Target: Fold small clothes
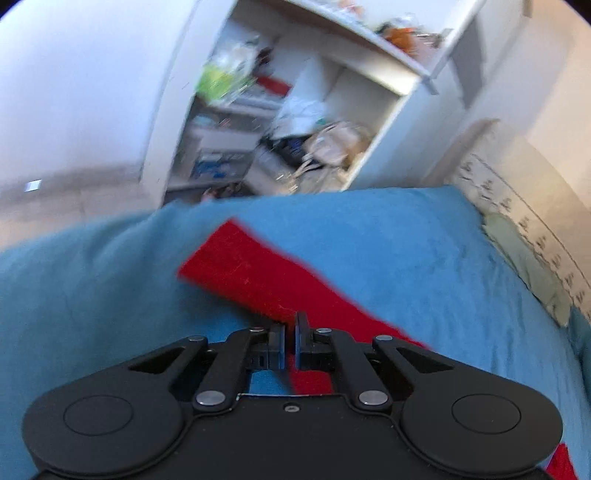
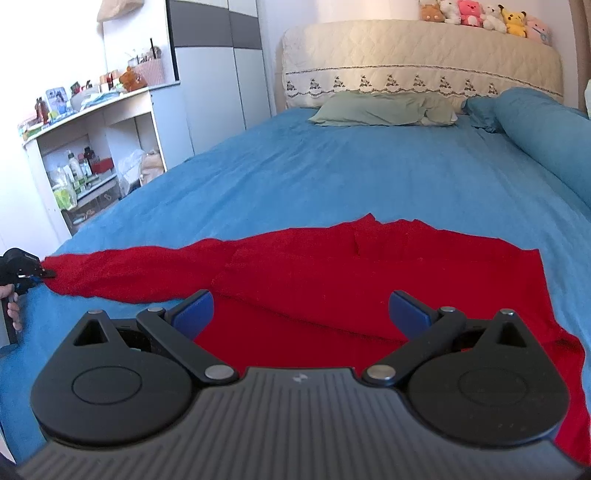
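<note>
A wide bed (image 2: 332, 177) fills the room, covered with a blue sheet. At its head stands a cream quilted headboard (image 2: 421, 55) with a row of soft toys (image 2: 480, 14) on top. A pale green pillow (image 2: 384, 109) lies under it, and a blue bolster (image 2: 546, 136) lies along the right side. On the left there is a white open shelf (image 2: 92, 147) full of bottles and small things, beside a grey and white wardrobe (image 2: 218, 70). The walls are white, and daylight is soft.

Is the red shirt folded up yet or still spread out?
Mostly spread out. The red shirt lies flat across the blue bed, with the left gripper pinching its long sleeve.
</note>
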The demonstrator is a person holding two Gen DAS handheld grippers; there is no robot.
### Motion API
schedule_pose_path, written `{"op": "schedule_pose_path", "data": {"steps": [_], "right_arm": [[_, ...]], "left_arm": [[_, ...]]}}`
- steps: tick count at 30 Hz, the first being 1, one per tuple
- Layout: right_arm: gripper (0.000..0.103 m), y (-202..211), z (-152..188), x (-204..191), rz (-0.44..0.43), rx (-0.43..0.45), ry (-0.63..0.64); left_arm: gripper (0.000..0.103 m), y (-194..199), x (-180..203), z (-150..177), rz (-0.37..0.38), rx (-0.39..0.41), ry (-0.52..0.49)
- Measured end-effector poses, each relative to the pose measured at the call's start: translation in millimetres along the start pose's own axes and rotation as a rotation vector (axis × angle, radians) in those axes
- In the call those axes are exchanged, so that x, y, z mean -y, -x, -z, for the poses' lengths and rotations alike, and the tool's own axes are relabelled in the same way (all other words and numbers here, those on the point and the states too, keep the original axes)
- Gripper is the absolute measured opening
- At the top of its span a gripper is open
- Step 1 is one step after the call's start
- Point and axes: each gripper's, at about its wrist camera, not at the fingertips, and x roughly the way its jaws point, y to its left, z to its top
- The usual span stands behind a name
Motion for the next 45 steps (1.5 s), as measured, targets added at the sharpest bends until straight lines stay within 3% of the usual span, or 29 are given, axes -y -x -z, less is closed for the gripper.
{"op": "schedule_pose_path", "data": {"steps": [5,10,14,17,21,26,29,33,37,39,40,41,42,45], "right_arm": [[0.103,16,-5,19,0.013,0.036,-0.044],[0.103,40,-8,52,0.049,0.069,-0.078],[0.103,62,-7,90,0.072,0.099,-0.115],[0.103,76,-3,121,0.122,0.117,-0.124],[0.103,89,5,159,0.166,0.115,-0.147],[0.103,98,24,200,0.194,0.090,-0.184],[0.103,98,35,216,0.197,0.055,-0.208],[0.103,93,46,223,0.198,0.028,-0.221],[0.103,88,50,224,0.192,0.019,-0.234],[0.103,85,47,222,0.190,0.023,-0.240],[0.103,84,46,221,0.189,0.027,-0.236],[0.103,84,44,218,0.188,0.030,-0.231],[0.103,83,40,216,0.186,0.035,-0.222],[0.103,79,27,206,0.182,0.048,-0.174]], "left_arm": [[0.004,35,64,-20,0.127,0.064,-0.074],[0.004,67,175,-15,0.318,0.080,-0.237],[0.004,85,274,27,0.477,0.031,-0.360],[0.004,90,345,78,0.573,-0.032,-0.461],[0.004,86,406,154,0.645,-0.135,-0.543],[0.004,58,437,251,0.620,-0.258,-0.661],[0.004,37,435,288,0.594,-0.320,-0.698],[0.004,27,434,312,0.585,-0.343,-0.748],[0.006,26,426,315,0.606,-0.365,-0.753],[0.029,31,423,311,0.622,-0.359,-0.760],[0.066,35,423,307,0.625,-0.351,-0.762],[0.092,40,419,301,0.630,-0.334,-0.759],[0.101,46,412,292,0.633,-0.303,-0.750],[0.103,64,388,262,0.613,-0.246,-0.744]]}}
